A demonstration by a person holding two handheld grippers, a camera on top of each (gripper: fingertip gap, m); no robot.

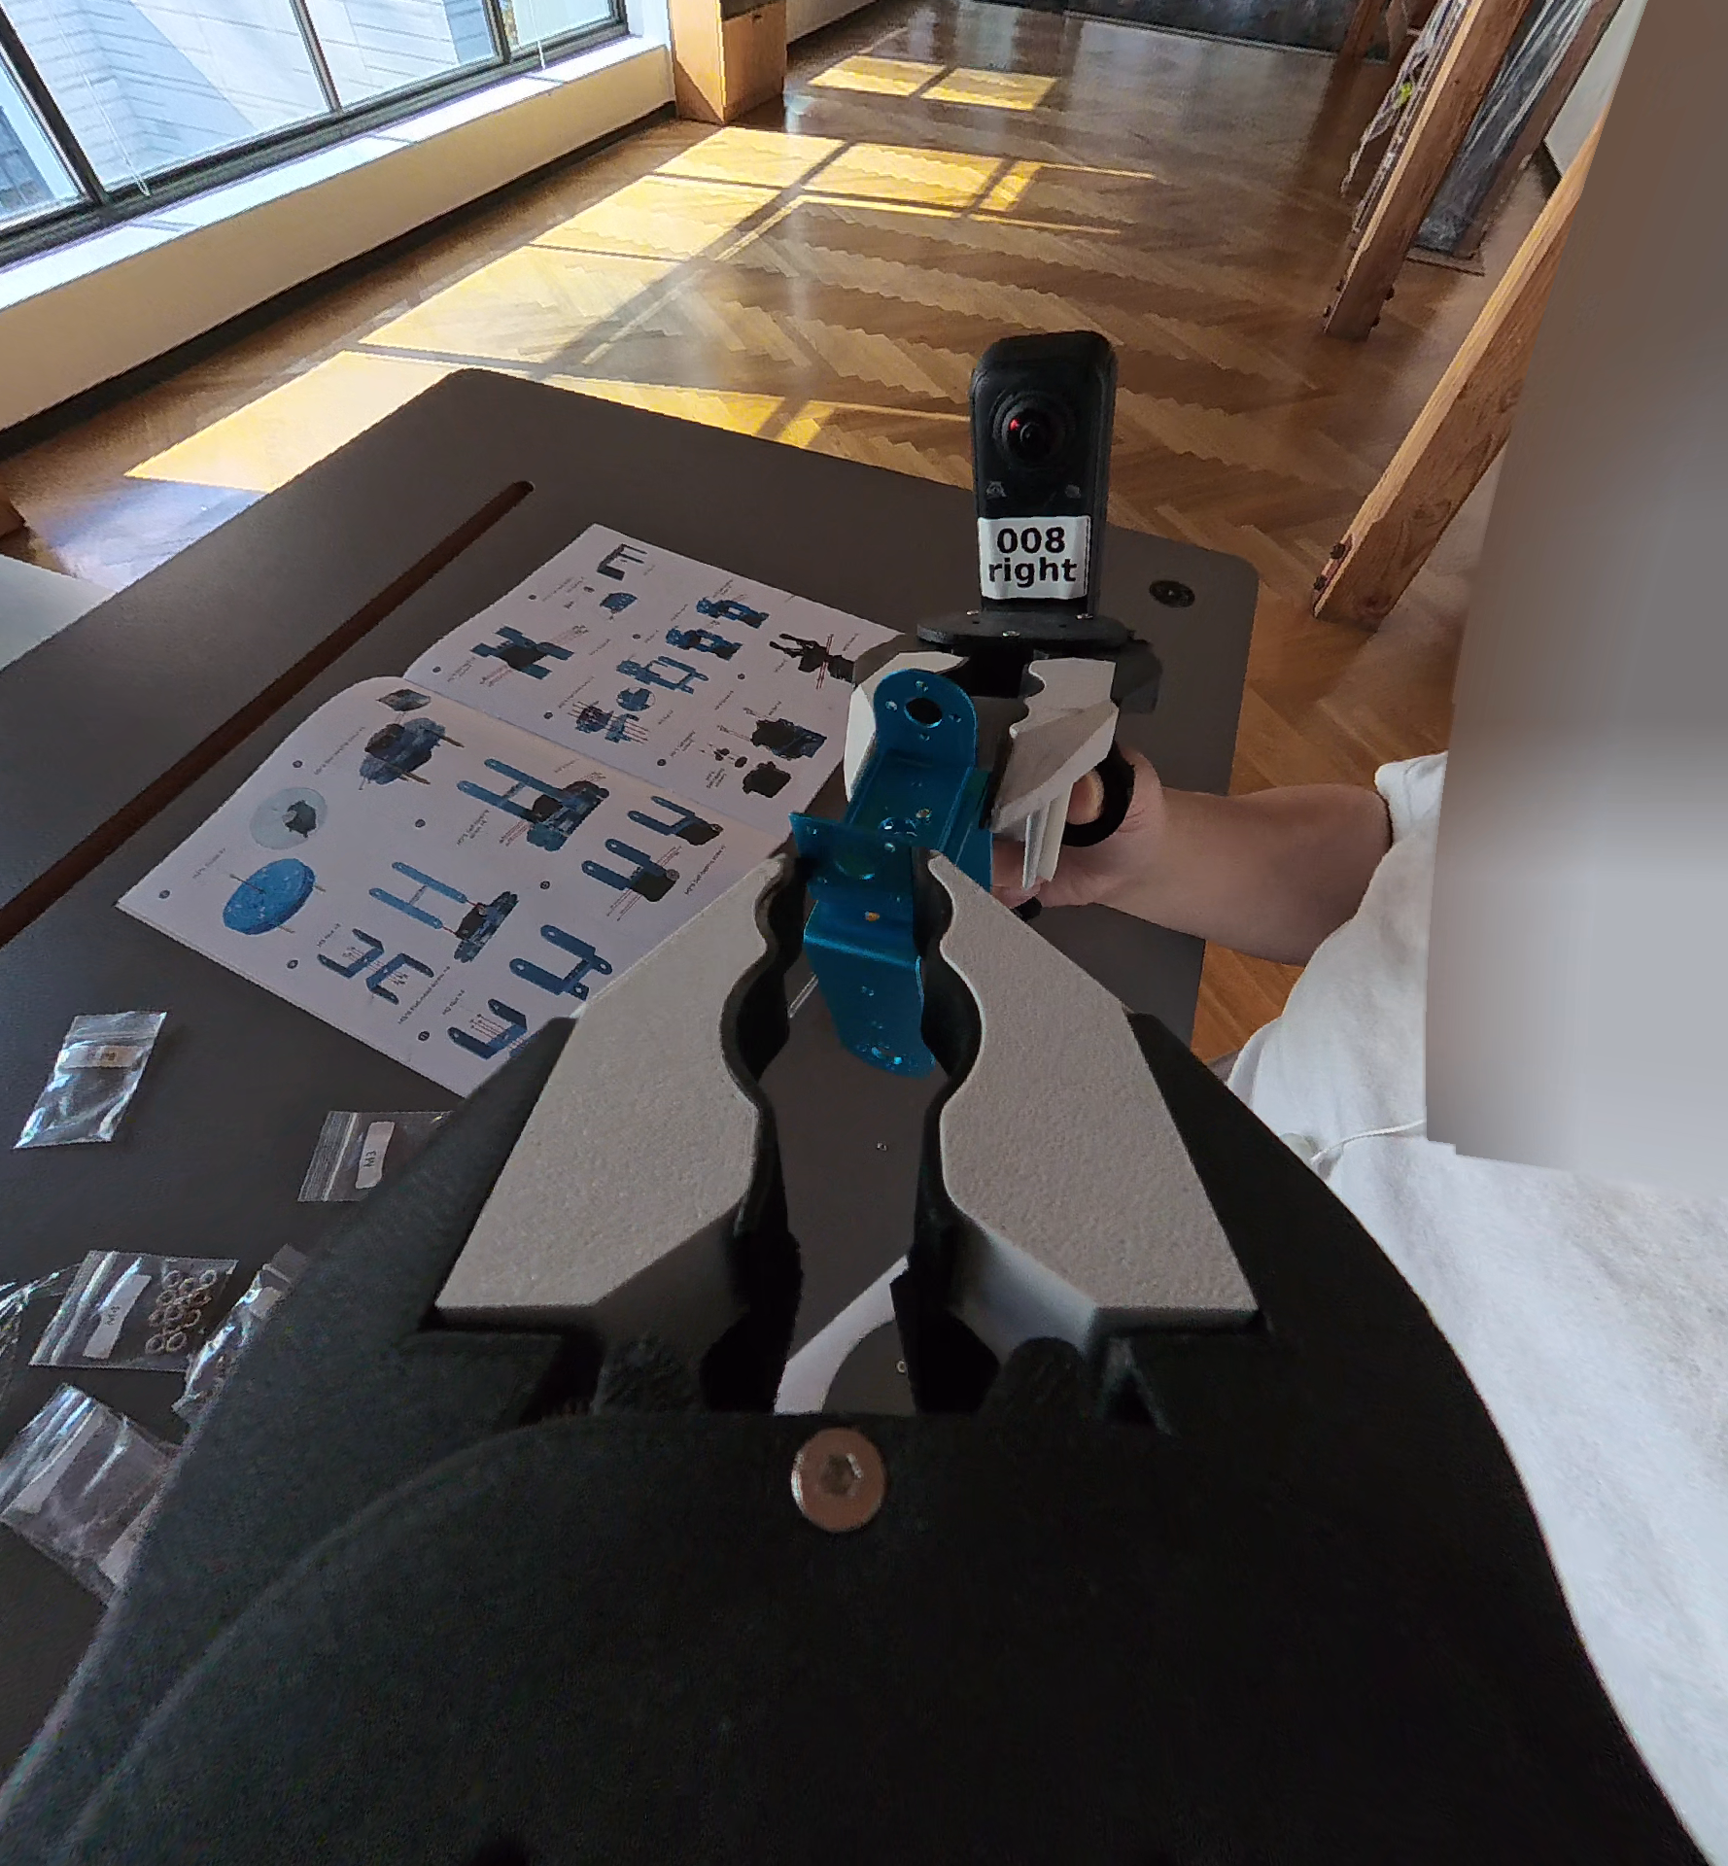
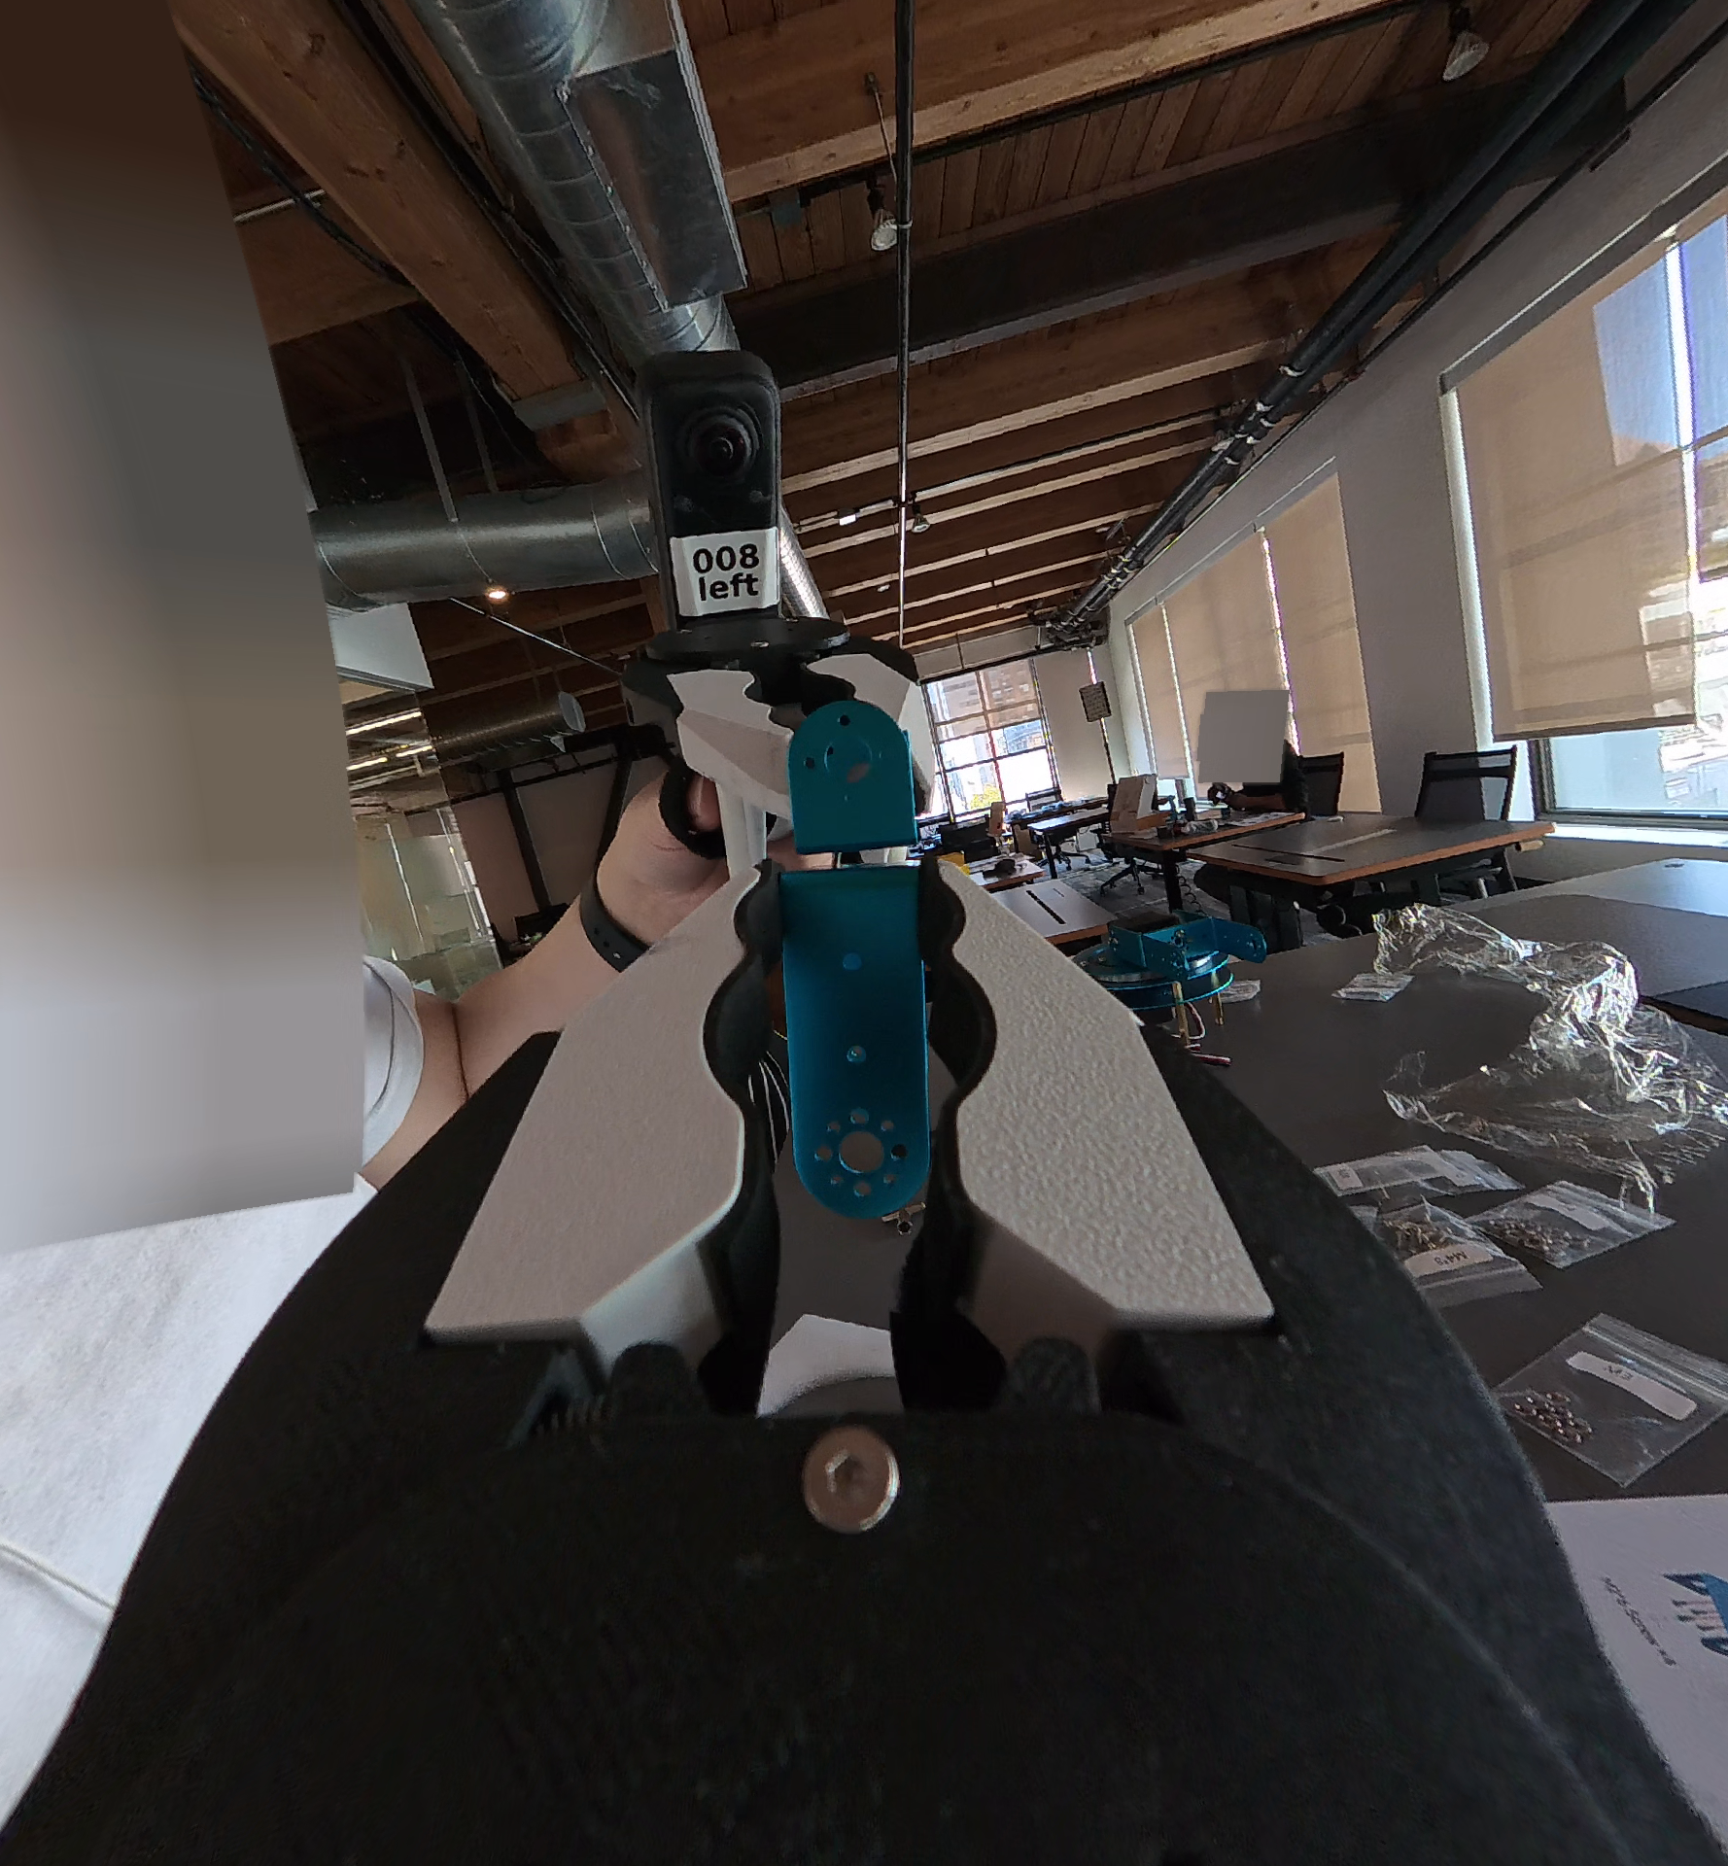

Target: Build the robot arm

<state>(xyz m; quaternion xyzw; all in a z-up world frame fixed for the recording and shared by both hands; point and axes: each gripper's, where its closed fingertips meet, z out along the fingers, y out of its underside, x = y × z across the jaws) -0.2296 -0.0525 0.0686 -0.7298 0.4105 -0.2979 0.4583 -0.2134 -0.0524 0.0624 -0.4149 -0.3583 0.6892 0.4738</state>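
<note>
In the left wrist view my left gripper [image 1: 855,889] clamps its jaws on the near end of a blue perforated metal bracket [image 1: 865,939], which runs up and away past the fingertips into my right gripper [image 1: 981,747], above a dark table [image 1: 234,727] with an open manual [image 1: 496,788] left of the jaws and sunlit wood flooring beyond. In the right wrist view my right gripper [image 2: 850,878] is closed on a flat blue bracket [image 2: 855,1030] lying lengthwise between the jaws, rounded holed end toward the camera, the left gripper [image 2: 799,727] gripping a second blue piece [image 2: 850,778] just past the tips; clear bags [image 2: 1567,1030] lie on the table to the right.

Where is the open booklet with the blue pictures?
In the left wrist view, the booklet lies flat on the dark table, left of both grippers, beyond the small bags.
</note>
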